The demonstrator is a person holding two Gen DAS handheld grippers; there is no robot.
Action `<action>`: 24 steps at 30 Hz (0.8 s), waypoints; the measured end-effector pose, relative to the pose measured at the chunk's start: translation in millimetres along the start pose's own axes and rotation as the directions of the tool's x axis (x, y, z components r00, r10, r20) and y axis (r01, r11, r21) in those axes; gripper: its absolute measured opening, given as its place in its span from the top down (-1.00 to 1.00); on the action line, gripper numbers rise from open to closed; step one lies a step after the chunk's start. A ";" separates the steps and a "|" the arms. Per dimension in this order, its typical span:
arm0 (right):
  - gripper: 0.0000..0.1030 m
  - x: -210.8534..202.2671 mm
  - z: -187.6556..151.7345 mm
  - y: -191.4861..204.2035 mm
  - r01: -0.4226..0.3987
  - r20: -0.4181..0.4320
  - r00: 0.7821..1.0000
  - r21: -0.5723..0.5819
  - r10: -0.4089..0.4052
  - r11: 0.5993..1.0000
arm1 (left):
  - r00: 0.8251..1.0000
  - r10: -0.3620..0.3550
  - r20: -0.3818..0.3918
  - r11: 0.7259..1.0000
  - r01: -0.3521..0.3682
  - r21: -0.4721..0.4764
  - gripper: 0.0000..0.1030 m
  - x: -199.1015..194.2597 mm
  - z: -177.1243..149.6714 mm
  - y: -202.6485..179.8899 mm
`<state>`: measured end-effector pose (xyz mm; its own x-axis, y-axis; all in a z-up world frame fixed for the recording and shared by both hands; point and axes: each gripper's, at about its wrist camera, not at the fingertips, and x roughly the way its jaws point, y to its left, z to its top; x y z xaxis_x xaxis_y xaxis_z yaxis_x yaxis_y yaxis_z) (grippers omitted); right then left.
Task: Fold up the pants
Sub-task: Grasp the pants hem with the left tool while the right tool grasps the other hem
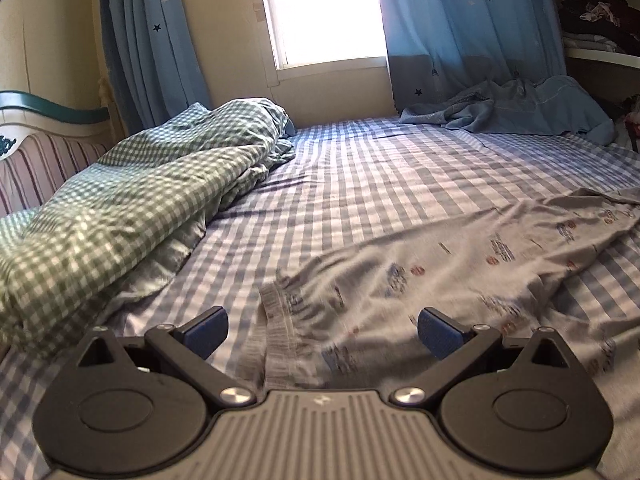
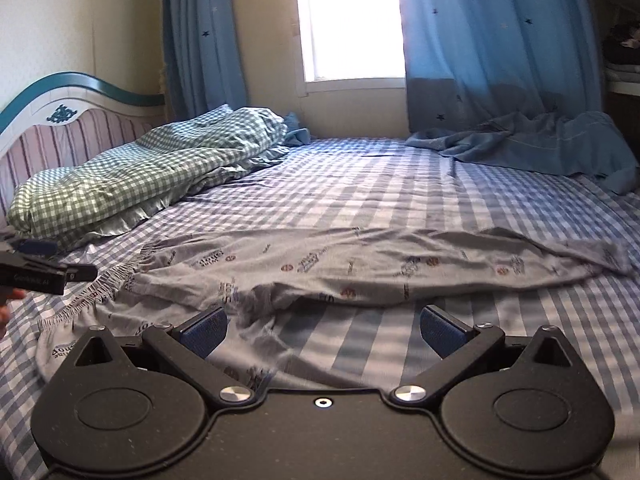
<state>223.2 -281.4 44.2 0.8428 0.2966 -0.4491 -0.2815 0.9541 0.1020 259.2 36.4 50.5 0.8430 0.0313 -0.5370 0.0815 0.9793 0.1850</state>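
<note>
We had barely begun: the pants (image 2: pixel 360 268) lay spread, rumpled and unfolded across the near bed (image 2: pixel 380 184). Our left gripper (image 1: pixel 322 330) and right gripper (image 2: pixel 323 330) hovered spread above them, holding nothing.

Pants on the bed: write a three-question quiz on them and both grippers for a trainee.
1. True or false: the left gripper is shut on the pants.
2. Where is the waistband? A) toward the headboard B) toward the window C) under the duvet
3. Fill in: the right gripper is ____.

Key: 1 false, its fingers are spread over the waistband. 2 A. 3 open.
</note>
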 end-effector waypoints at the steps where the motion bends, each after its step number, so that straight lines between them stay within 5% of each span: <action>1: -0.99 12.5 10.3 -9.3 -0.028 0.014 0.999 -0.031 0.029 0.999 | 1.000 0.003 -0.001 1.000 -0.003 0.026 -1.00 16.2 11.0 2.7; 6: -0.99 89.3 56.1 -39.4 -0.108 -0.085 0.992 -0.231 0.091 0.967 | 0.997 -0.039 -0.062 0.986 0.049 0.160 -1.00 99.3 44.4 11.9; 9: -0.99 134.4 69.2 -49.4 -0.175 -0.130 0.981 -0.303 0.141 0.937 | 0.989 -0.088 -0.123 0.981 0.107 0.160 -1.00 142.0 51.5 20.3; 13: -0.99 185.9 76.4 -56.5 -0.348 -0.220 0.932 -0.335 0.287 0.875 | 0.964 -0.186 -0.190 0.970 0.211 0.123 -1.00 184.5 49.9 37.4; 18: -0.99 240.9 75.3 -52.6 -0.433 -0.348 0.887 -0.394 0.305 0.811 | 0.930 -0.256 -0.263 0.947 0.297 0.126 -0.98 220.4 41.1 48.9; 24: -0.80 289.2 85.0 -73.4 -0.462 -0.401 0.853 -0.287 0.333 0.839 | 0.871 -0.363 -0.331 0.915 0.400 0.050 -0.39 241.6 43.1 56.9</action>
<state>526.6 -262.2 -17.7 0.4413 0.5545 -0.7056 -0.7575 0.6517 0.0384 490.4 91.1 -33.2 0.5287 -0.2618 -0.8074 0.4385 0.8987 -0.0042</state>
